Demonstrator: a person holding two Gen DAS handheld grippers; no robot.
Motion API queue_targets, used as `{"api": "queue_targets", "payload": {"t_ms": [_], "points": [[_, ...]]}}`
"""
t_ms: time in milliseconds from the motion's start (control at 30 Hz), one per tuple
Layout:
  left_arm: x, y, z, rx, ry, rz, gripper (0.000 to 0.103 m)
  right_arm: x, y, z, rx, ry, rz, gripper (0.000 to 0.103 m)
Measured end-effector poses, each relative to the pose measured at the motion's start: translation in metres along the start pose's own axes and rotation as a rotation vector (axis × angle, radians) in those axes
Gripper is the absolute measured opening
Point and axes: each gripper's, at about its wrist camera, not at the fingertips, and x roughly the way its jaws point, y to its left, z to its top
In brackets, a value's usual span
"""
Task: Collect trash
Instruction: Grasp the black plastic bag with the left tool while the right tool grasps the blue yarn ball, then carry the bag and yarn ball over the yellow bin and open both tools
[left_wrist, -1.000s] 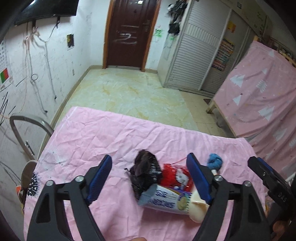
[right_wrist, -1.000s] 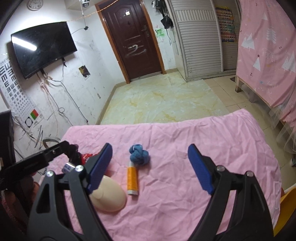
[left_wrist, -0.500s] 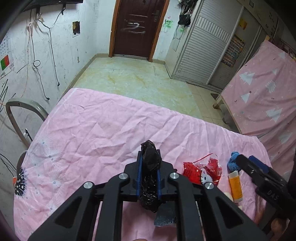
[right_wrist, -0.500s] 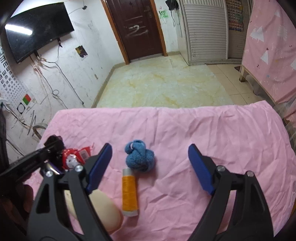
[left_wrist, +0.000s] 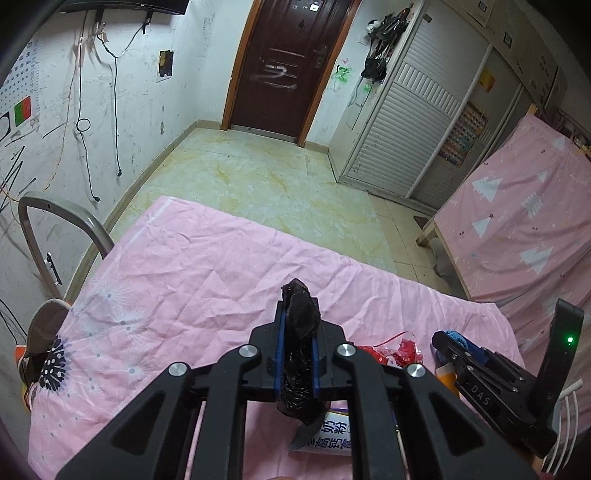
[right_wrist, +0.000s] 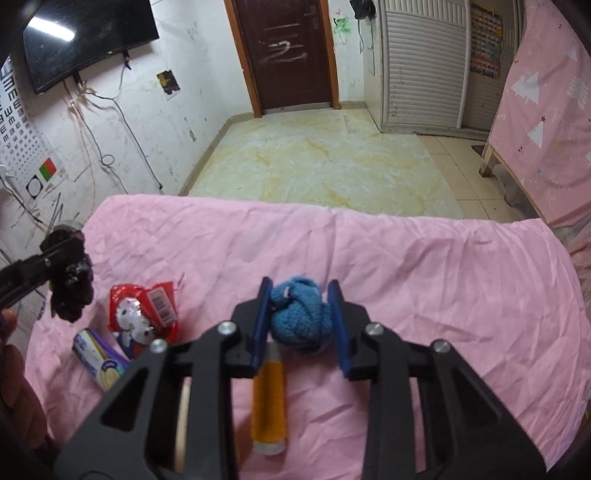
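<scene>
My left gripper (left_wrist: 297, 325) is shut on a crumpled black plastic bag (left_wrist: 300, 314), held just above the pink sheet (left_wrist: 192, 280). The right wrist view shows the same bag (right_wrist: 72, 288) hanging at the far left. My right gripper (right_wrist: 300, 321) has its jaws closing around a blue knitted ball (right_wrist: 301, 317) that lies on the sheet, and both blue pads touch its sides. A red cartoon wrapper (right_wrist: 144, 314) and a purple-and-white milk powder packet (right_wrist: 99, 362) lie between the two grippers. An orange tube (right_wrist: 269, 402) lies under the right gripper.
The sheet-covered table ends at a far edge over tiled floor (right_wrist: 325, 162). A metal chair frame (left_wrist: 44, 229) stands at its left. A pink-covered bed (left_wrist: 517, 229) is on the right. A person's hand (right_wrist: 14, 387) holds the left gripper. A cream object (right_wrist: 181, 424) is mostly hidden.
The left gripper closed on the black bag and lifted it slightly. The right gripper moved forward and down over the blue ball, and its jaws came in from wide open onto it.
</scene>
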Motion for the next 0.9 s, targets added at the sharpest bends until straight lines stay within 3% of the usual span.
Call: {"api": "queue_targets", "payload": {"t_ms": [467,900], "points": [[-0.067,-0.020,-0.005,0.036,-0.099,-0.017,0.001,-0.069,-0.014,-0.004,0.065,-0.205,0.068,0.028],[-0.116,-0.101,-0.036,0.152,-0.136,-0.125,0.001,-0.154,-0.059,-0.039,0.142,-0.315,0.040,0.028]]}}
